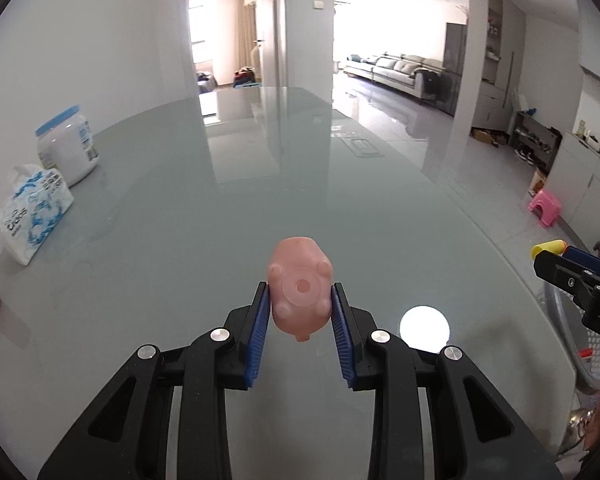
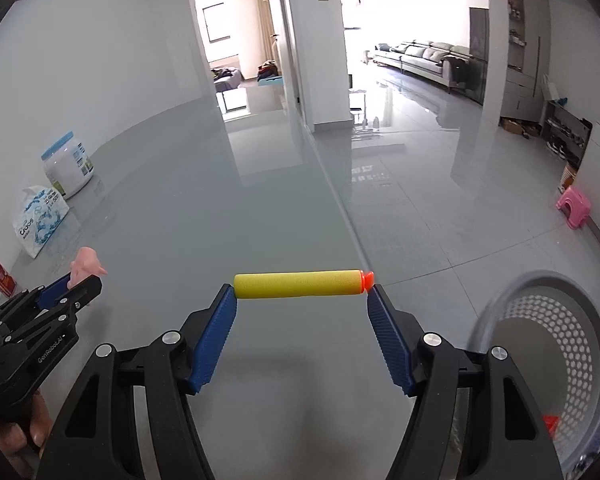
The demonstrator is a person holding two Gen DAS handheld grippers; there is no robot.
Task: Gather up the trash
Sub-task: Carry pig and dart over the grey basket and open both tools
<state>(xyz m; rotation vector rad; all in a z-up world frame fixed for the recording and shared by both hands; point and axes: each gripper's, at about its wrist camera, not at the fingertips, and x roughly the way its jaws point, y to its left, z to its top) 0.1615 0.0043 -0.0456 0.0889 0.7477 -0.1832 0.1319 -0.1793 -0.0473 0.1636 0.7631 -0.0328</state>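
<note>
My left gripper (image 1: 300, 300) is shut on a small pink pig toy (image 1: 299, 288), belly toward the camera, above the glossy grey table (image 1: 220, 200). The right wrist view shows the same gripper (image 2: 85, 280) at the left edge with the pig toy (image 2: 85, 266) sticking up between its blue pads. My right gripper (image 2: 302, 292) is shut on a yellow foam dart (image 2: 300, 283) with an orange tip, held lengthwise end to end between the pads. At the right edge of the left wrist view, the right gripper (image 1: 556, 258) and the dart (image 1: 546, 249) show partly.
A white perforated basket (image 2: 560, 320) stands on the floor beside the table's right edge, something red inside. On the table's left side stand a white jar with a blue lid (image 1: 66, 146), a tissue pack (image 1: 30, 208) and a small red box (image 2: 0, 276). A pink stool (image 2: 574, 206) sits far right.
</note>
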